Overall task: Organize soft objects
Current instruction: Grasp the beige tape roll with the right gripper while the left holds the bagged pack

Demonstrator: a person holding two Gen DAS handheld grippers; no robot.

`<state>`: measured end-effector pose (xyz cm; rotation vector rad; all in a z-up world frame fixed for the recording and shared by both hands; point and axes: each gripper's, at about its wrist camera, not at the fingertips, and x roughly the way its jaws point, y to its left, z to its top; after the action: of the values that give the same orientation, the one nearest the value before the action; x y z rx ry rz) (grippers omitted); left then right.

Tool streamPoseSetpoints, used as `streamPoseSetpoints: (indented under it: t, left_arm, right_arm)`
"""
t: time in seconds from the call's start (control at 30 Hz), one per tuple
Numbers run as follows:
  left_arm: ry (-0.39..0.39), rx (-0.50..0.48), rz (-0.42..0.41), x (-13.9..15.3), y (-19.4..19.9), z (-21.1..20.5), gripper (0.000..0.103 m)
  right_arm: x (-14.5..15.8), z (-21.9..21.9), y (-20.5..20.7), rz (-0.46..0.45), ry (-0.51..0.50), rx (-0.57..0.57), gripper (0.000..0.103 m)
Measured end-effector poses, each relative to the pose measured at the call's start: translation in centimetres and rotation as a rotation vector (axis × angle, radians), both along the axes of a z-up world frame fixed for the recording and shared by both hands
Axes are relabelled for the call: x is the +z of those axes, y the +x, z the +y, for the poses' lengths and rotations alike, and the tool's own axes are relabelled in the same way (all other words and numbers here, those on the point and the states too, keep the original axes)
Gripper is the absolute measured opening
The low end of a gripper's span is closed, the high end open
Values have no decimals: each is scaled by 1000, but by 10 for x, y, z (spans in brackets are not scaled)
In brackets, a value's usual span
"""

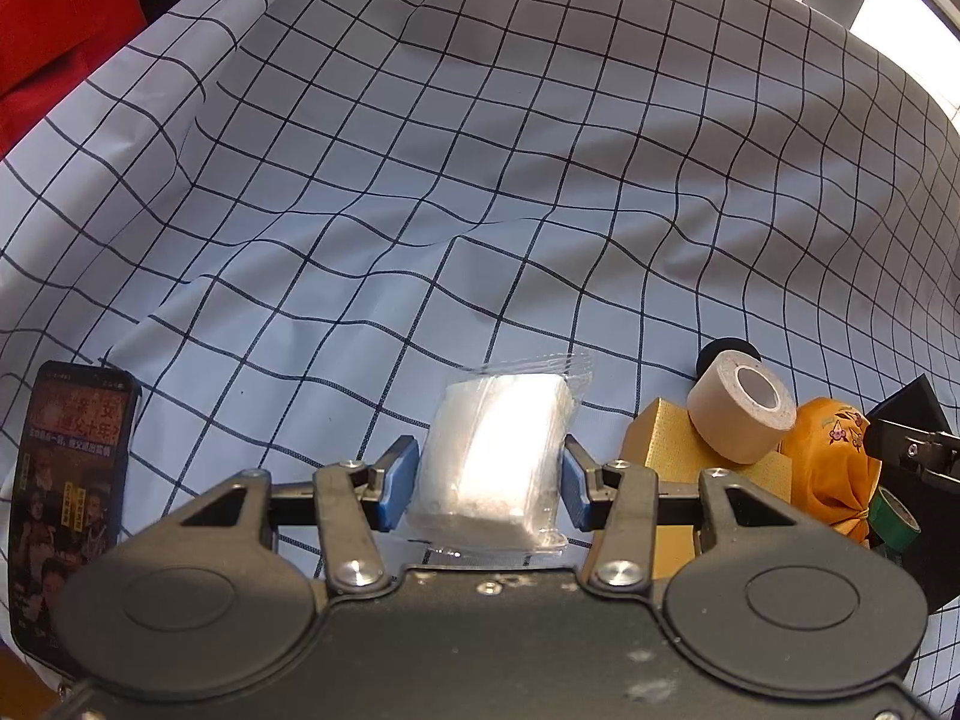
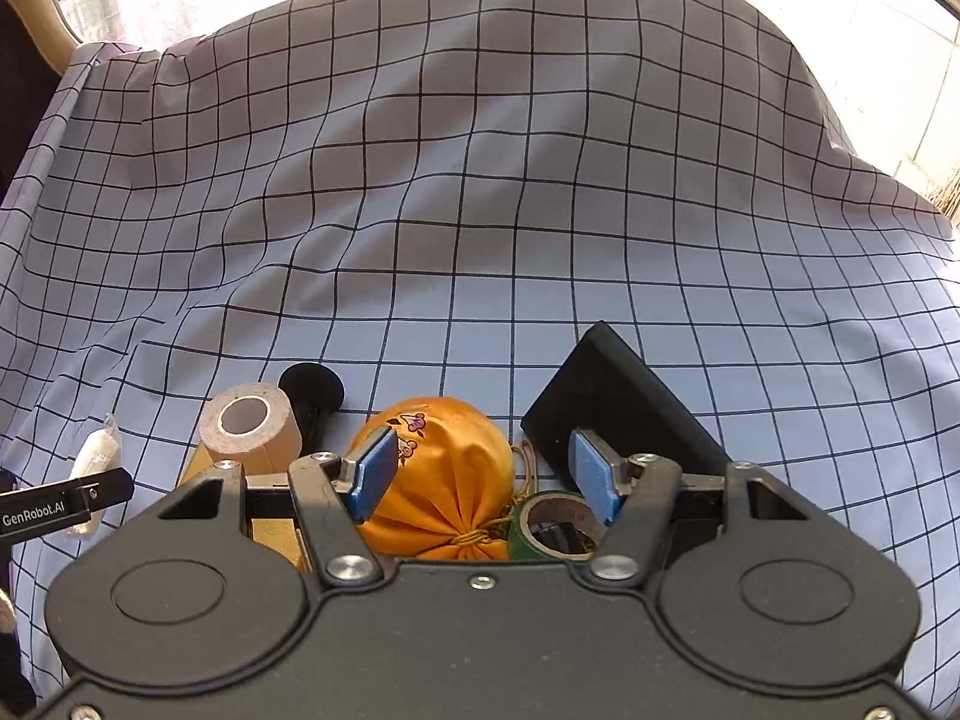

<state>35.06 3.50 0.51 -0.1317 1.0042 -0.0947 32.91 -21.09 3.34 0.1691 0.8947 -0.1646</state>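
Note:
My left gripper [image 1: 489,480] is shut on a white soft pad in a clear plastic bag [image 1: 495,456], its blue pads pressing both sides, just above the checked cloth. The same packet shows at the far left of the right wrist view [image 2: 96,462]. My right gripper [image 2: 483,471] is open, its fingers either side of an orange drawstring pouch [image 2: 444,474] without touching it. The pouch also shows at the right of the left wrist view [image 1: 831,468].
A beige tape roll [image 2: 252,426] rests on a yellow sponge block [image 1: 672,450]. A green tape roll [image 2: 552,525], a black box [image 2: 618,414] and a black round-headed object [image 2: 312,390] sit around the pouch. A phone [image 1: 72,480] lies at the left. The checked cloth [image 1: 480,180] is wrinkled.

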Motion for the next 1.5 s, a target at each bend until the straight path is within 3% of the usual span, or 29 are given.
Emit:
streamPoseSetpoints:
  t: [0.2, 0.33, 0.53, 0.7, 0.9, 1.2, 1.5]
  left_arm:
    - [15, 5, 19, -3, 4, -1, 46]
    - [24, -4, 25, -3, 5, -4, 46]
    - [30, -5, 26, -3, 5, -4, 46]
    - [32, -8, 26, -3, 5, -5, 46]
    - [37, 5, 31, -4, 6, -5, 46]
    - [40, 98, 21, 0, 8, 14, 46]
    - [49, 107, 17, 1, 5, 14, 46]
  right_arm:
    - [5, 14, 6, -47, 40, 37, 61]
    - [12, 27, 11, -69, -36, 64, 61]
    - [-7, 12, 21, 23, -6, 12, 61]
    - [-5, 8, 16, 4, 19, -15, 61]
    - [11, 30, 17, -48, 39, 73, 61]
    - [4, 69, 29, -64, 73, 194, 61]
    - [-15, 78, 39, -1, 35, 176, 58]
